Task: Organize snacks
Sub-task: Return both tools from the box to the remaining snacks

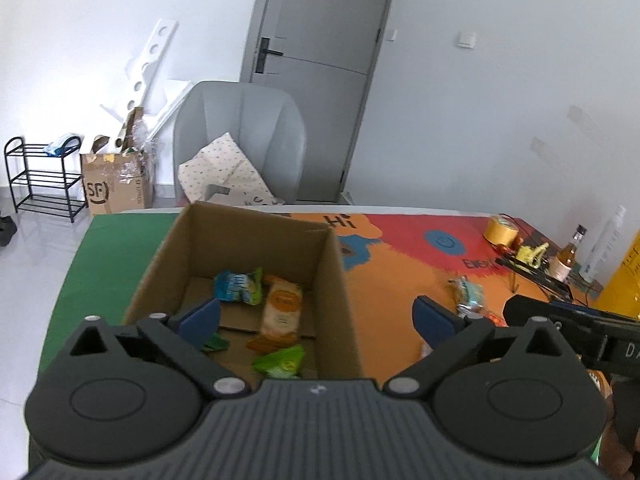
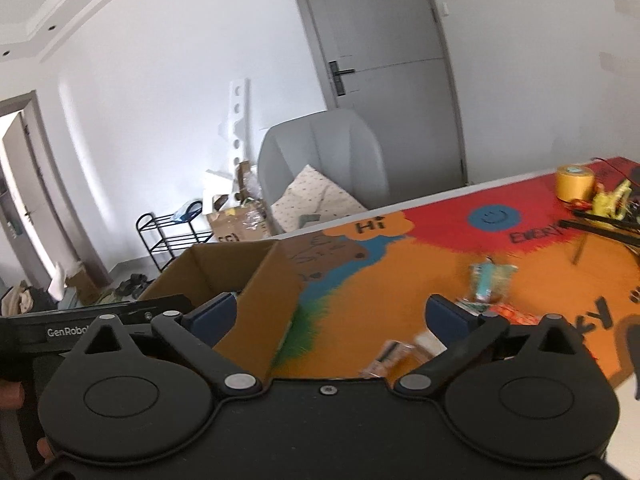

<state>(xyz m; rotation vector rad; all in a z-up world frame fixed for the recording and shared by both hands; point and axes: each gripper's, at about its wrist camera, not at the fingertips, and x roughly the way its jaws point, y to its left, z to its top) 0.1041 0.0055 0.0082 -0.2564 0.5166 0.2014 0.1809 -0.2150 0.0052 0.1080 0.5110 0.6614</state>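
Observation:
An open cardboard box (image 1: 335, 280) (image 2: 264, 276) stands on the colourful table mat. Inside it lie a blue-green packet (image 1: 238, 286), an orange-and-white packet (image 1: 280, 310) and a green packet (image 1: 282, 362). My left gripper (image 1: 316, 316) hovers over the box's near right corner, jaws wide open and empty. My right gripper (image 2: 332, 318) is open too, to the right of the box, nothing between its fingers. On the mat beyond it lie a pale blue snack packet (image 2: 490, 280) (image 1: 466, 294), a red-orange packet (image 2: 514, 314) and a clear-wrapped snack (image 2: 394, 358).
A yellow tape roll (image 1: 501, 230) (image 2: 574, 182), a small bottle (image 1: 566, 258) and black clutter sit at the table's far right. A grey chair (image 1: 240, 136) with a cushion stands behind the table. A floor box (image 1: 116, 184) and a black rack (image 1: 44, 178) are at left.

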